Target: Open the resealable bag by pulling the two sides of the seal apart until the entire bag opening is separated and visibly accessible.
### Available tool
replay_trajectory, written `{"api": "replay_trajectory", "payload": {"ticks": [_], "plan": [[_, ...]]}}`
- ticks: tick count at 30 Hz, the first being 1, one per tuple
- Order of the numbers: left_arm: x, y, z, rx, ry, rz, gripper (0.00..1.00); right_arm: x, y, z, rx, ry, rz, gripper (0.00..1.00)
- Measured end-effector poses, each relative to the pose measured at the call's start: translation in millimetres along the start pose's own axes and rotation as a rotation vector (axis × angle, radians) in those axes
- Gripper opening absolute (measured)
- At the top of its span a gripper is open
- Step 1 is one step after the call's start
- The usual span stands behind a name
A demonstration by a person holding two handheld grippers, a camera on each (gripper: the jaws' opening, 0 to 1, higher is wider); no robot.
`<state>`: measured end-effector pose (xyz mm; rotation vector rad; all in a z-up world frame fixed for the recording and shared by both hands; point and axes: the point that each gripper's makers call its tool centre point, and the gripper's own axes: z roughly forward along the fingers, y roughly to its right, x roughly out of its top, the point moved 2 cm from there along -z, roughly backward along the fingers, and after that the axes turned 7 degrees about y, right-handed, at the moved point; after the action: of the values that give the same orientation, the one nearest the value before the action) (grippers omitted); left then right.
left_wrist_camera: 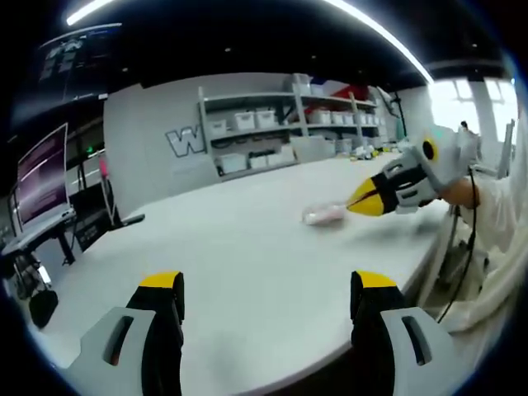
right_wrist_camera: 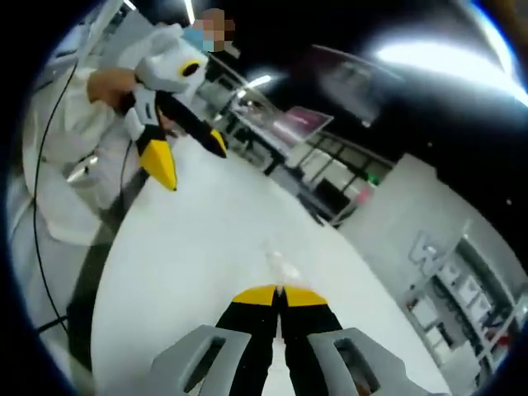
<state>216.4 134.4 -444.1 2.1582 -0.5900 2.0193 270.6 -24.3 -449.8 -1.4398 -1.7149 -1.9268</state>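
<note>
The resealable bag (left_wrist_camera: 323, 215) lies on the white table (left_wrist_camera: 247, 272) near its far edge. Right gripper (right_wrist_camera: 280, 292) pinches it; left gripper (left_wrist_camera: 268, 285), spread, should grip the opposite lip.

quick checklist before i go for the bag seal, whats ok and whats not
1. Bag located: ok. The resealable bag lies on the white table.
2. Left gripper ready to grab: ok. Its jaws stand wide apart, holding nothing, well short of the bag.
3. Right gripper ready to grab: not ok. Its jaws are shut together, tips right at the bag.
4. Right gripper holding the seal: cannot tell. The bag is blurred.
5. Seal still closed: cannot tell, too small and blurred.
6. Table around the bag free: ok.
</note>
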Motion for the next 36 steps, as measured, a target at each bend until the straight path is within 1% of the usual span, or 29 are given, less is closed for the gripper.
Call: {"api": "replay_trajectory", "payload": {"ticks": [3,11,15,19,25,32,36], "plan": [[0.4,0.7,-0.4,-0.002,0.002,0.000,0.82,-3.2,-4.8,0.4,0.006,0.000,0.024,0.00],[-0.4,0.4,-0.9,-0.002,0.000,0.001,0.82,-8.5,-9.2,-1.9,-0.014,-0.001,0.066,0.00],[-3.4,1.2,0.0,-0.002,-0.012,0.004,0.82,-7.1,-6.3,-5.4,-0.057,0.020,0.092,0.00],[-4.0,1.0,0.7,-0.003,-0.014,0.001,0.82,-5.4,-3.8,-8.0,-0.080,0.025,0.093,0.00],[-4.8,1.3,2.1,0.000,-0.016,-0.002,0.81,-4.5,-2.5,-10.8,-0.093,0.029,0.087,0.02],[-3.7,2.0,3.8,-0.001,-0.013,-0.005,0.81,1.5,-10.7,-14.0,-0.076,0.047,0.098,0.02],[-4.3,1.2,4.7,0.000,-0.014,-0.008,0.81,1.7,-10.0,-15.5,-0.078,0.048,0.100,0.02]]}}
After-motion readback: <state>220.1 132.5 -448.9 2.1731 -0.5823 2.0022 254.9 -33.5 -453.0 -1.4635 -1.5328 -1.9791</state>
